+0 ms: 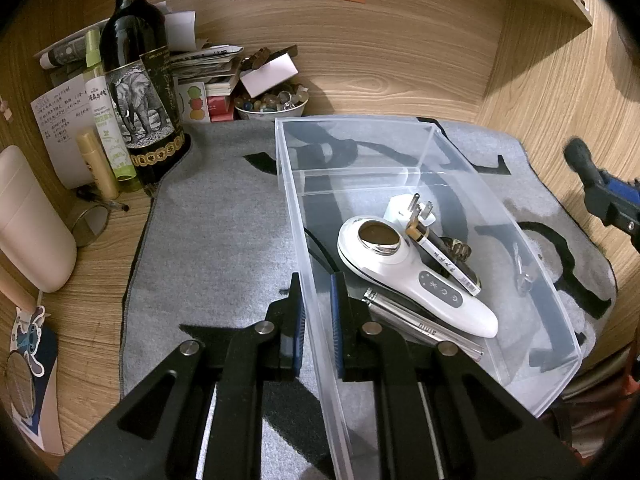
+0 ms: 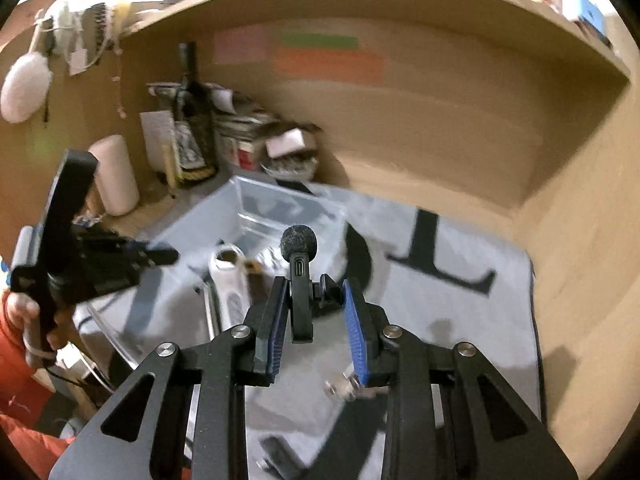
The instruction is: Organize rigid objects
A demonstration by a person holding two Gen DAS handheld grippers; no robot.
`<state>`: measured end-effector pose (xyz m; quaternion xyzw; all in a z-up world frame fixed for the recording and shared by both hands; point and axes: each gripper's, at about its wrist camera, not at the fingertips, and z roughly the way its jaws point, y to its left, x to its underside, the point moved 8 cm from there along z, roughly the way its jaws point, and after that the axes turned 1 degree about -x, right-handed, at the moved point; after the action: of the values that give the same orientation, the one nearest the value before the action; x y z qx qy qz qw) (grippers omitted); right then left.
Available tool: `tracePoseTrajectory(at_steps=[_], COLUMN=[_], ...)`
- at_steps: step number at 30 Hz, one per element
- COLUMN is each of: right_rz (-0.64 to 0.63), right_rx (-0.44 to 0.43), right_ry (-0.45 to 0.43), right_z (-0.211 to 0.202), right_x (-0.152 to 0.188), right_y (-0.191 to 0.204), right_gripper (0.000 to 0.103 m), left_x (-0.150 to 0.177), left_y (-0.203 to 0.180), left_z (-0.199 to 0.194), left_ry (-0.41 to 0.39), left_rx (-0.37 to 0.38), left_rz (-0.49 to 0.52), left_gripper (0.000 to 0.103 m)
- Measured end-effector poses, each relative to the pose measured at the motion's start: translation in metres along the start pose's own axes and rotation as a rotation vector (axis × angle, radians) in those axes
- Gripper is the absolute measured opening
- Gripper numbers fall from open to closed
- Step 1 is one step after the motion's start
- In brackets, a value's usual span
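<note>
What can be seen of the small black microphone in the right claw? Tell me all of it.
The microphone is small and black, with a round fuzzy foam head on top and a slim, smooth plastic-looking body showing an oval port. A black clip sticks out on its right side. It stands upright between the blue pads of the right claw, which grips it, lifted above the grey mat, just right of the clear box. Nothing else touches it.

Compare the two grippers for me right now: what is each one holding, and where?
The left gripper is clamped on the near wall of the clear bin, low at the mat; the right gripper grips a small black microphone, raised above the mat. The left view is sharp, the right one blurred. Both have black fingers with blue pads, and both jaws are closed on something.
</note>
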<state>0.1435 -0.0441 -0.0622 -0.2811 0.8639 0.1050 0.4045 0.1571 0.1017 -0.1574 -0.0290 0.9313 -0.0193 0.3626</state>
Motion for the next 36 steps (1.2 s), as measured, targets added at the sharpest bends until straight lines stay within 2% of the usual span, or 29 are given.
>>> tracePoseTrajectory(at_steps=[6, 18, 26, 36], right_rz=[-0.056, -0.162, -0.178, -0.167], right_rx=[-0.078, -0.196, -0.204, -0.198], right_ry=[0.027, 0.251, 0.313, 0.338], right_z=[0.024, 0.08, 0.09, 0.093], right_x=[-0.014, 0.017, 0.029, 0.031], right_y=[0.028, 0.071, 0.076, 0.075], right_gripper=[0.025, 0.025, 0.025, 0.026], left_x=[0.0, 0.0, 0.001, 0.001], left_y=[-0.001, -0.003, -0.002, -0.002], left_z=[0.0, 0.0, 0.0, 0.0], left_ry=[-0.001, 0.0, 0.0, 0.0], left_rx=[0.001, 0.001, 0.0, 0.0], left_rz=[0.001, -0.001, 0.002, 0.002], left_gripper=[0.011, 0.01, 0.01, 0.011])
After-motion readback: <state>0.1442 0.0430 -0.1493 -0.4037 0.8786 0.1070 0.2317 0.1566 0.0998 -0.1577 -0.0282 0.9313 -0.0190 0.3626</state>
